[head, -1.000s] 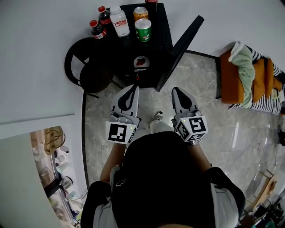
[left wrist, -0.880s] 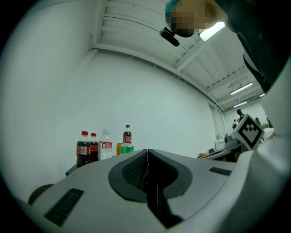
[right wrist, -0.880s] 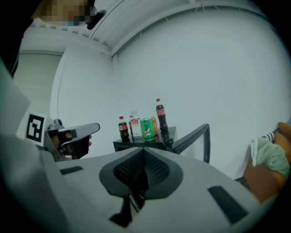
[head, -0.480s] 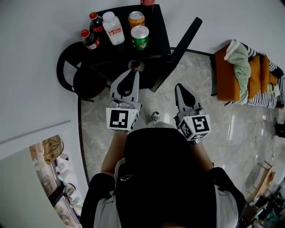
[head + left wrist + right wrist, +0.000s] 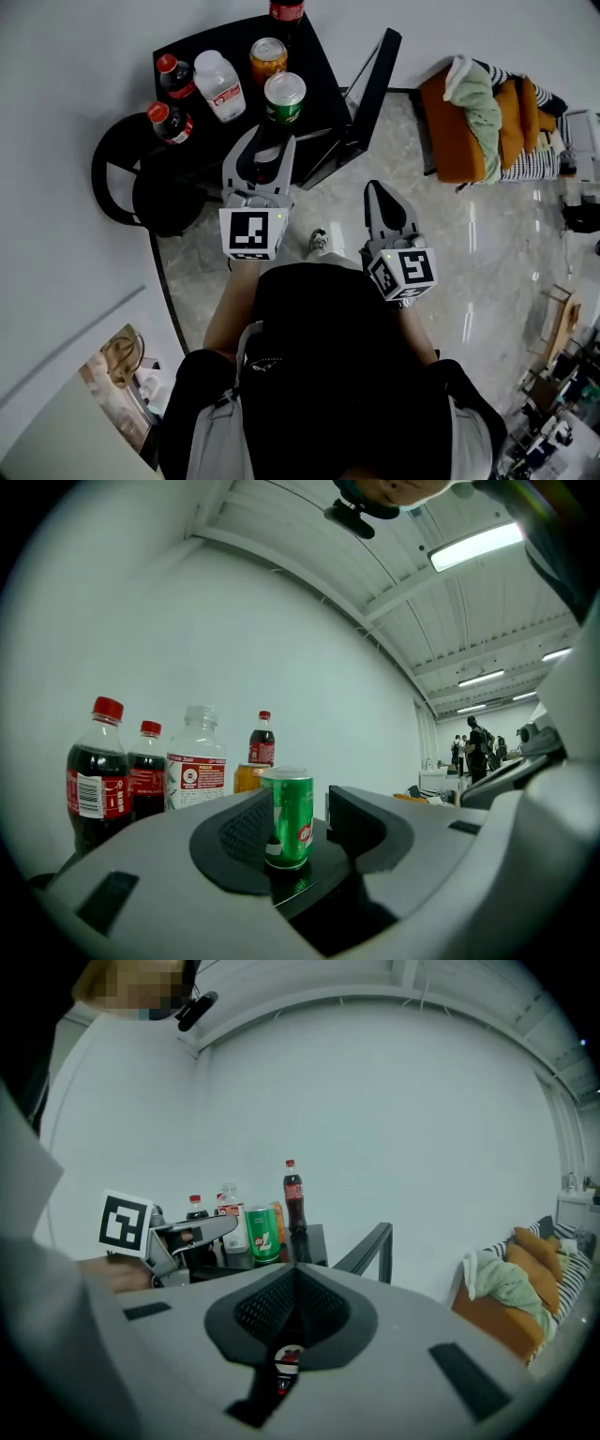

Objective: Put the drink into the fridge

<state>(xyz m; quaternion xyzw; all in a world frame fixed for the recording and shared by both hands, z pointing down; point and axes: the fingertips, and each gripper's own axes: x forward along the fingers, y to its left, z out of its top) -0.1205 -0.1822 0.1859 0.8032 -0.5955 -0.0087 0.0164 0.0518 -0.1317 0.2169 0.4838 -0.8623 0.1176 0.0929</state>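
Observation:
Several drinks stand on top of the low black fridge [image 5: 319,66]. Among them are a green can [image 5: 284,97], an orange can [image 5: 267,59], a clear bottle [image 5: 219,84] and cola bottles [image 5: 172,122]. My left gripper [image 5: 265,141] is level with the fridge top and its jaws are opening. The green can [image 5: 292,817] stands just ahead of the left gripper [image 5: 302,834], in line with its gap, and the pads do not touch it. Further back and lower, my right gripper [image 5: 377,192] hangs over the floor, shut and empty. From the right gripper [image 5: 295,1274] the same drinks show ahead.
The fridge door [image 5: 370,80] stands open to the right of the drinks. A black round chair [image 5: 131,187] sits left of the fridge. An orange seat with clothes on it [image 5: 469,122] is at the right, on the marble floor [image 5: 487,244].
The left gripper has moved forward and up to the fridge top, and its jaws have gone from shut to apart. The right gripper has stayed shut and followed slightly.

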